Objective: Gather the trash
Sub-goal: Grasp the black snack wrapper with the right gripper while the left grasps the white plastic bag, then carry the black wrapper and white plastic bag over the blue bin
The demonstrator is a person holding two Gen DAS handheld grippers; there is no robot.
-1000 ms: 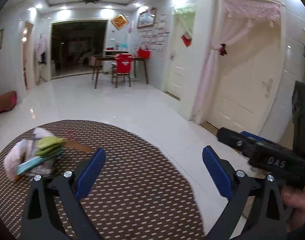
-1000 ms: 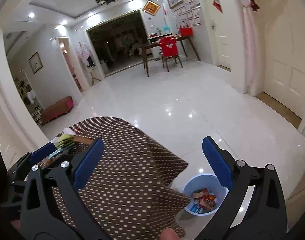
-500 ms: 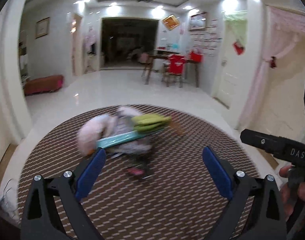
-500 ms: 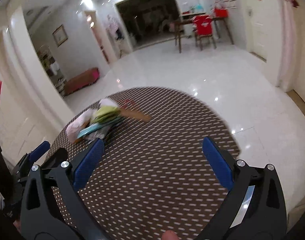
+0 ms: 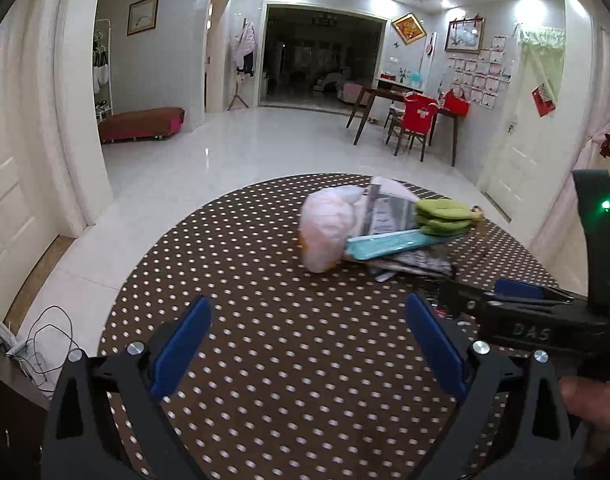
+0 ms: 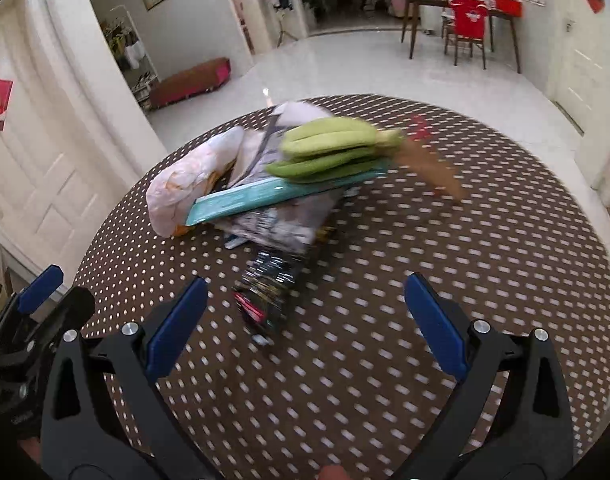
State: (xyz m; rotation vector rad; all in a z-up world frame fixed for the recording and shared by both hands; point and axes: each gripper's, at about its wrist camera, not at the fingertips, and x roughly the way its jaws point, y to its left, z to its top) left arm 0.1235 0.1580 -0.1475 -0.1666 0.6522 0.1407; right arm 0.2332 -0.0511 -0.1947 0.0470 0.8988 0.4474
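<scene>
A heap of trash lies on the round brown dotted table (image 5: pixel 265 280): a pale plastic bag (image 5: pixel 331 226), a teal packet (image 5: pixel 389 245), green bananas (image 5: pixel 443 216) and printed wrappers. In the right wrist view the same heap shows the bag (image 6: pixel 185 184), teal packet (image 6: pixel 265 198), bananas (image 6: pixel 329 146), a brown strip (image 6: pixel 429 168) and a dark wrapper (image 6: pixel 269 284) nearest me. My left gripper (image 5: pixel 305 344) is open and empty, short of the heap. My right gripper (image 6: pixel 301 328) is open and empty, just above the dark wrapper; it also shows in the left wrist view (image 5: pixel 517 312).
The table (image 6: pixel 465 280) stands on a glossy white tiled floor. A far wooden table with a red-covered chair (image 5: pixel 419 120), a low red bench (image 5: pixel 141 124) and white doors (image 5: pixel 521 128) surround it. Cables (image 5: pixel 41 344) lie on the floor at left.
Both grippers have swung left, away from the floor and blue bin, toward the heap. The heap now sits centred and closer in both views. Both jaws stay open.
</scene>
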